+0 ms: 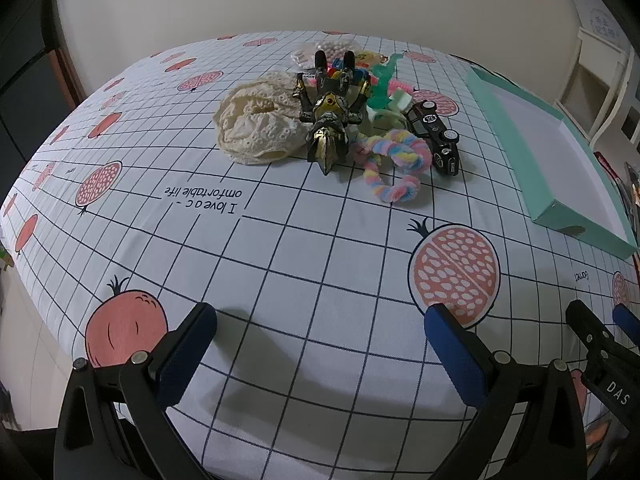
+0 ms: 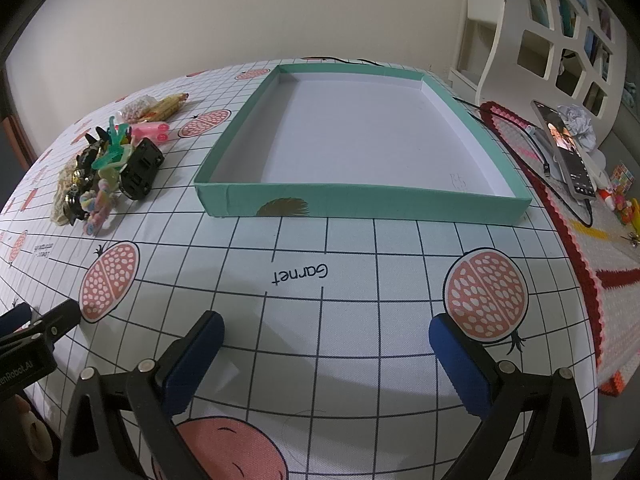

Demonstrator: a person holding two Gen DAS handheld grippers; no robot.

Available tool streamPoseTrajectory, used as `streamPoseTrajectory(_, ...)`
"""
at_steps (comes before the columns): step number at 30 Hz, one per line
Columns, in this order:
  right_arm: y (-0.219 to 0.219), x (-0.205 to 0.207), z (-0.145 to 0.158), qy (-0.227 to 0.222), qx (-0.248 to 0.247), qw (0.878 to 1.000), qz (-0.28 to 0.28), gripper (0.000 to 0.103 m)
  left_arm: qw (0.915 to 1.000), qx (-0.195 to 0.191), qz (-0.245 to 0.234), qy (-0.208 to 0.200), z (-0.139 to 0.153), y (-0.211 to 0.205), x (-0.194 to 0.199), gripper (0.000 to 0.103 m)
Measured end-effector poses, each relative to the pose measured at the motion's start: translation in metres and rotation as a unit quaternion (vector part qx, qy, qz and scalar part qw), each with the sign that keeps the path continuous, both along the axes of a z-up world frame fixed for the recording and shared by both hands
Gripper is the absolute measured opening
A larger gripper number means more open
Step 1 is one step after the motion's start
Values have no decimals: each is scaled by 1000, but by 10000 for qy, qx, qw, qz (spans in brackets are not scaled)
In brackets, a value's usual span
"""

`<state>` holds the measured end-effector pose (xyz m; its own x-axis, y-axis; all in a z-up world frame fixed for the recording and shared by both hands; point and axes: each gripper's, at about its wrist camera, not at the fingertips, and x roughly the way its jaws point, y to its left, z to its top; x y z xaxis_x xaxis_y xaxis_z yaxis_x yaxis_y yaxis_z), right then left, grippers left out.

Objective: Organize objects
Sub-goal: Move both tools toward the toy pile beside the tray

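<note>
Now: left gripper point(image 1: 320, 344) wide open, empty | right gripper point(image 2: 326, 346) wide open, empty | risk: tangled toys point(image 1: 340, 120) could snag, dragging neighbours short of tray point(image 2: 360, 200)

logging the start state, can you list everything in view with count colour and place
box: 1, teal with white inside, nothing in it, right of the pile
toy figure: 1, black and gold, middle of pile
lace cloth: 1, cream, left of figure
fuzzy twist: 1, pastel, front of pile
toy car: 1, black, right of pile
bead bag: 1, clear with pale beads, behind pile
tablecloth: 1, white grid with fruit prints
phone: 1, lit screen, beyond box
left gripper: open, above cloth
right gripper: open, facing box
</note>
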<state>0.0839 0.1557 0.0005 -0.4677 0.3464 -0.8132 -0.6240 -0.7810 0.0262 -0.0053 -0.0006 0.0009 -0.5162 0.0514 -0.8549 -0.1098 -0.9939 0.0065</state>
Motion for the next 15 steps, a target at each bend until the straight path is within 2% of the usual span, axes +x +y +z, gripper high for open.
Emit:
streamPoseTrajectory(5,-1,0,0,-16,-8,10000,35,103,10000,27,-78,-29,0,-3,-2,103)
streamPoseTrajectory(9,-2,-1,4,-11,-25,10000,53,103,9997,228,2,-21,6,-8,-3,103)
streamPoseTrajectory(15,-6,-6,51,629,180,9977,191,103,9990,316,-171,279,39,-4,-10,103)
